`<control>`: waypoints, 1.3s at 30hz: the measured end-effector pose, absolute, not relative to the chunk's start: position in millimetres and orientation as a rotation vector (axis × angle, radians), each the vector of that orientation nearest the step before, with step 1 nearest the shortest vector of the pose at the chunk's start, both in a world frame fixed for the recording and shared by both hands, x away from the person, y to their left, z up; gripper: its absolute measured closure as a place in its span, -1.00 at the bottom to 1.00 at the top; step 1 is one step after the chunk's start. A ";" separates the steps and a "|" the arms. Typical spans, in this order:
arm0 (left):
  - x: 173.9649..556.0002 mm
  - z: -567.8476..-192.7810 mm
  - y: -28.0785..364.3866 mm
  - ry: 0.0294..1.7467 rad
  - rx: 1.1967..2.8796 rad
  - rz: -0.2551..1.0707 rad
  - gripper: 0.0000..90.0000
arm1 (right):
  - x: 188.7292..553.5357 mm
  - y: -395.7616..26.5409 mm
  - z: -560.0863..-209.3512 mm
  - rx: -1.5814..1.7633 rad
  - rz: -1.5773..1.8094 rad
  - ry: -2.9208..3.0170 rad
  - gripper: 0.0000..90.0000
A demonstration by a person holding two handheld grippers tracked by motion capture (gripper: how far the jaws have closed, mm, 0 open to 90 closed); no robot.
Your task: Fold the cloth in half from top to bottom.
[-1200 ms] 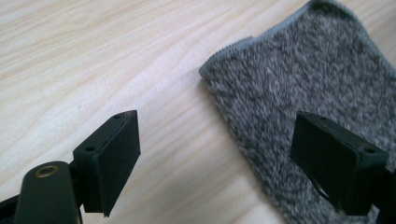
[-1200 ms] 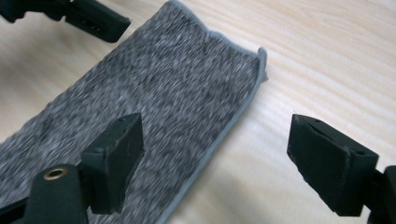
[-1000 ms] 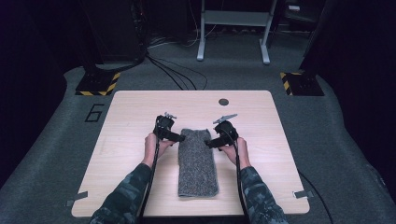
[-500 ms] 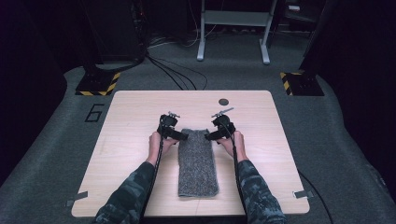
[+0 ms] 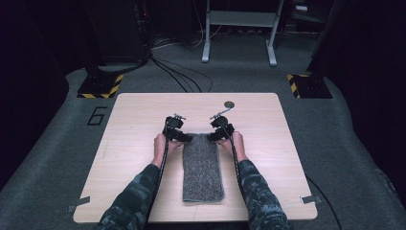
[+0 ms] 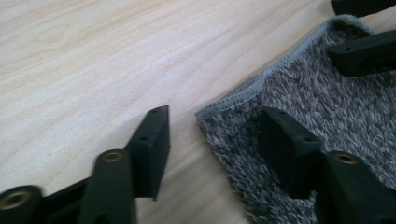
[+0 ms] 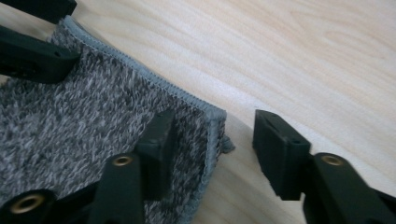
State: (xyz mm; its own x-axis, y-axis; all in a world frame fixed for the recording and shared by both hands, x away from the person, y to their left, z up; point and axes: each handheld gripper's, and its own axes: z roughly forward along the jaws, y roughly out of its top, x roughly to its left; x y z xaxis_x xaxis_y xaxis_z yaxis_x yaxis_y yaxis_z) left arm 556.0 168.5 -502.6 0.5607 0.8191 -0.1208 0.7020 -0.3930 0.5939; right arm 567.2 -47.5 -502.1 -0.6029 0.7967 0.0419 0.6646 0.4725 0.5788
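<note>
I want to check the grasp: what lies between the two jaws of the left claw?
In the left gripper view, the grey towel's near corner and bare table lie between them.

Light wooden table (image 5: 143,191) stood on grey carpet (image 5: 52,163) — a small round dark disc (image 5: 229,103) near its far edge. Two yellow-black striped bases (image 5: 98,86) flanked it; a white metal stand (image 5: 238,21) behind, cables (image 5: 177,79) trailing.
</note>
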 end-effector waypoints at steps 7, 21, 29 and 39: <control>554.2 -503.0 164.1 1.167 2.218 0.261 0.46 | 565.2 -44.9 -503.1 1.213 0.857 2.510 0.65; 549.2 -503.1 155.5 1.146 2.238 0.283 0.91 | 559.6 -41.9 -503.6 1.297 0.885 2.484 0.95; 543.2 -480.6 162.0 1.088 2.175 0.339 0.92 | 549.4 -49.9 -485.2 1.224 0.982 2.393 0.95; 542.2 -456.5 162.0 1.015 2.115 0.389 0.92 | 542.5 -60.3 -458.2 1.158 1.058 2.314 0.95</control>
